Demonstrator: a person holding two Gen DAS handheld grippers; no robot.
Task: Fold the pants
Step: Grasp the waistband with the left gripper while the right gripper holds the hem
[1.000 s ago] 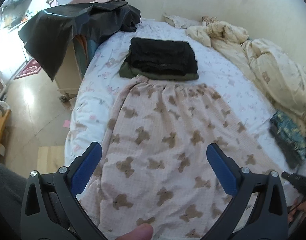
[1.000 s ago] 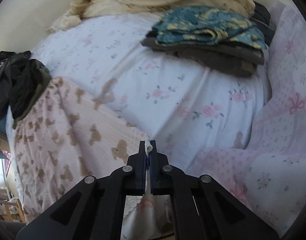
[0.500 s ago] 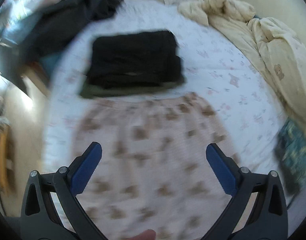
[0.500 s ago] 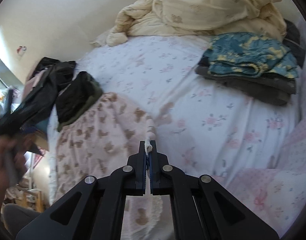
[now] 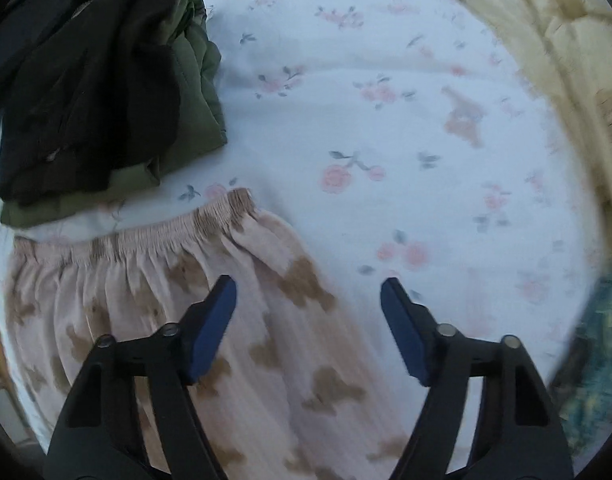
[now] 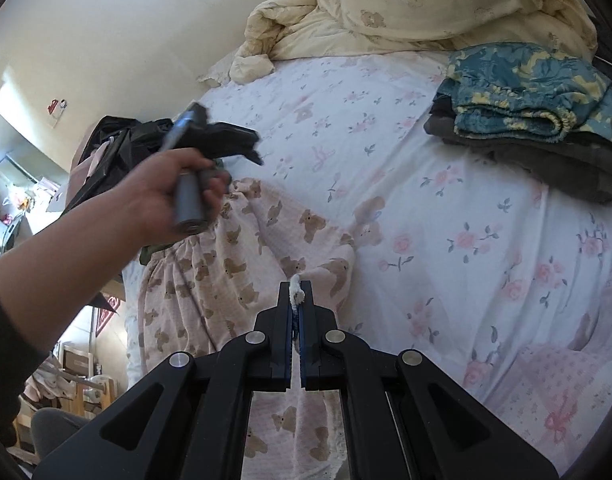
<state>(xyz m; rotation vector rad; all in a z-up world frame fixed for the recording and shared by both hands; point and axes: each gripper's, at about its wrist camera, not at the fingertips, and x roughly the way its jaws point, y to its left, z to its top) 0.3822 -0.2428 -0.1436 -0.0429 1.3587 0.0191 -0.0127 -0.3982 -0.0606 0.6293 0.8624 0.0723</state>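
Note:
Pink pants with brown bear print (image 5: 210,320) lie on the flowered bed sheet (image 5: 366,128), elastic waistband (image 5: 146,236) toward the far side. My left gripper (image 5: 308,300) is open and hovers low over the waistband's right corner, its left finger above the fabric. In the right wrist view the left gripper (image 6: 230,140) shows in the person's hand above the pants (image 6: 210,280). My right gripper (image 6: 296,300) is shut on the pants' white-trimmed hem edge and holds it lifted off the bed.
A folded black and olive stack (image 5: 98,92) lies just beyond the waistband. A blue-yellow and grey folded stack (image 6: 534,104) sits at the right. A cream quilt (image 6: 406,8) is bunched against the wall. A pink spotted cloth (image 6: 578,392) lies at the near right.
The left gripper has swung forward and down to the waistband's right corner, staying open. The right gripper has lifted the hem and carried it toward the waistband, bunching the leg.

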